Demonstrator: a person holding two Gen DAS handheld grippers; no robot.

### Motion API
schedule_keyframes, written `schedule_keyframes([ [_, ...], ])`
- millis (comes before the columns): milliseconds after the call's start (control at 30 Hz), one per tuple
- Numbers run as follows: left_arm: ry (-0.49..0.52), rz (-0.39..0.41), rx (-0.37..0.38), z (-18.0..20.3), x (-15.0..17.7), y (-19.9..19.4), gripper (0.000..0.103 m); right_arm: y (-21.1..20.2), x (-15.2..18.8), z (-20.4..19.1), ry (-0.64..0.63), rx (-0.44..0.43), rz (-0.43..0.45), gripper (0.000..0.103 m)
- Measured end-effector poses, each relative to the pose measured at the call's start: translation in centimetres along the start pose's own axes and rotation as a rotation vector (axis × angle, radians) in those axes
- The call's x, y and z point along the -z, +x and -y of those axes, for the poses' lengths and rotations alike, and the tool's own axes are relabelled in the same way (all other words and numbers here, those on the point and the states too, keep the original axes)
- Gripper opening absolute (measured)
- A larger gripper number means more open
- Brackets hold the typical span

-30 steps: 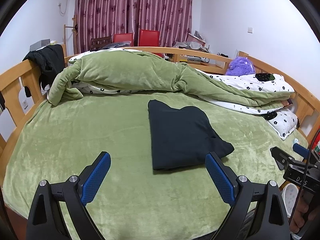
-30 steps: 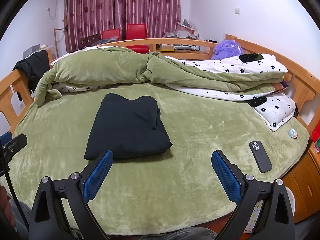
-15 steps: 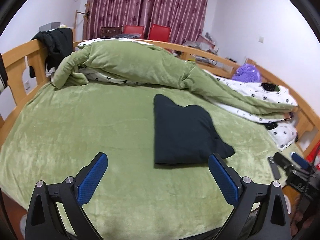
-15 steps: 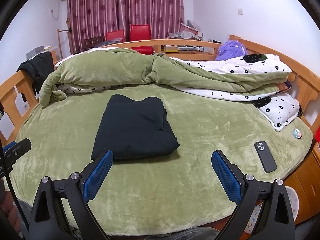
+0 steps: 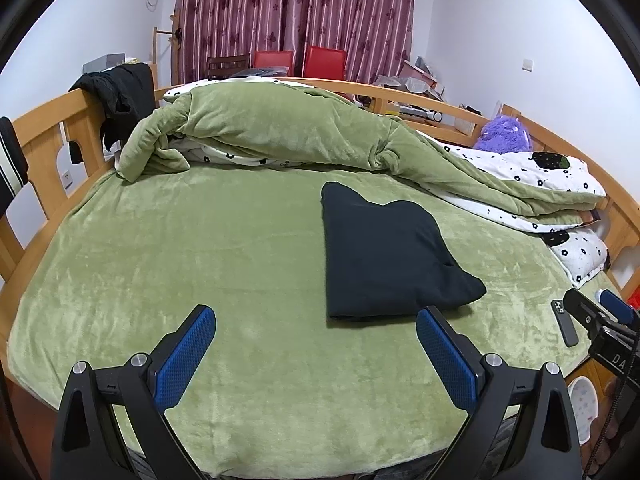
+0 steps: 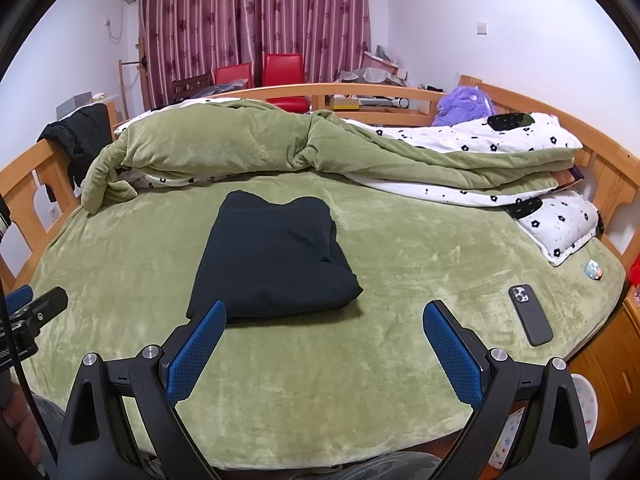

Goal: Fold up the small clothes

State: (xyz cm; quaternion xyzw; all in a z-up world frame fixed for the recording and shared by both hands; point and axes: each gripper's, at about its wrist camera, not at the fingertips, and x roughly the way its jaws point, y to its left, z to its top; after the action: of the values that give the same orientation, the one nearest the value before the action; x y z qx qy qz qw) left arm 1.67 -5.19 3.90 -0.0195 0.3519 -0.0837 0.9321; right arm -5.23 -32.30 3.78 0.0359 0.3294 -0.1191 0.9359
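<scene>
Both grippers hung over the near edge of the bed with their jaws spread wide and nothing between them: the left gripper (image 5: 316, 324) showed its blue-padded fingers (image 5: 186, 354) above bare green bedding, and the right gripper (image 6: 325, 322) did the same, its left pad (image 6: 196, 350) overlapping the near corner of the garment in the picture, though whether it touched the cloth could not be told. Neither tool held anything. The black garment (image 6: 272, 260) lay folded into a compact, roughly rectangular stack on the green bedspread (image 6: 400, 264), near the middle of the bed and closer to the left half in the right wrist view. Its far edge showed two rounded humps with a dip between them, its left side ran straight, and its near right corner bulged out where layers of cloth overlapped. In the left wrist view the same garment (image 5: 384, 256) sat right of centre, just beyond that gripper's right finger. A rumpled green quilt (image 6: 248, 148) with a white flowered lining lay heaped behind the garment, well apart from it. A dark phone (image 6: 530, 314) rested face down on the bedspread to the right, near the bed's edge, and a flowered pillow (image 6: 560, 228) lay beyond it.
</scene>
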Motion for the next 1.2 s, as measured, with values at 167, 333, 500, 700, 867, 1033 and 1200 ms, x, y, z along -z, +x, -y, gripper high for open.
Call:
schedule_keyframes([
  [167,-0.005,0.005,0.007,-0.2,-0.1,-0.3,0.103,-0.3,0.0,0.2,0.013,0.007,0.005,0.098],
  [333,-0.009,0.014,0.009,-0.3,0.1,-0.4,0.103,-0.5,0.2,0.3,0.010,0.017,0.012,0.098],
  [500,-0.005,0.044,0.012,-0.1,0.4,-0.5,0.103,-0.2,0.3,0.4,0.020,0.001,0.005,0.098],
  [700,0.000,0.081,0.014,0.1,0.6,-0.3,0.103,0.2,0.5,0.2,0.013,0.000,0.006,0.099],
  [867,0.004,0.078,0.023,0.2,0.7,0.5,0.103,1.4,1.0,0.0,0.006,-0.011,0.000,0.099],
  [1033,0.033,0.081,0.015,0.4,0.7,2.4,0.103,3.3,1.4,-0.4,0.005,0.011,0.004,0.103],
  [1200,0.024,0.026,-0.025,-1.2,2.6,7.5,0.103,8.3,3.5,-1.0,0.015,-0.013,-0.060,0.103],
])
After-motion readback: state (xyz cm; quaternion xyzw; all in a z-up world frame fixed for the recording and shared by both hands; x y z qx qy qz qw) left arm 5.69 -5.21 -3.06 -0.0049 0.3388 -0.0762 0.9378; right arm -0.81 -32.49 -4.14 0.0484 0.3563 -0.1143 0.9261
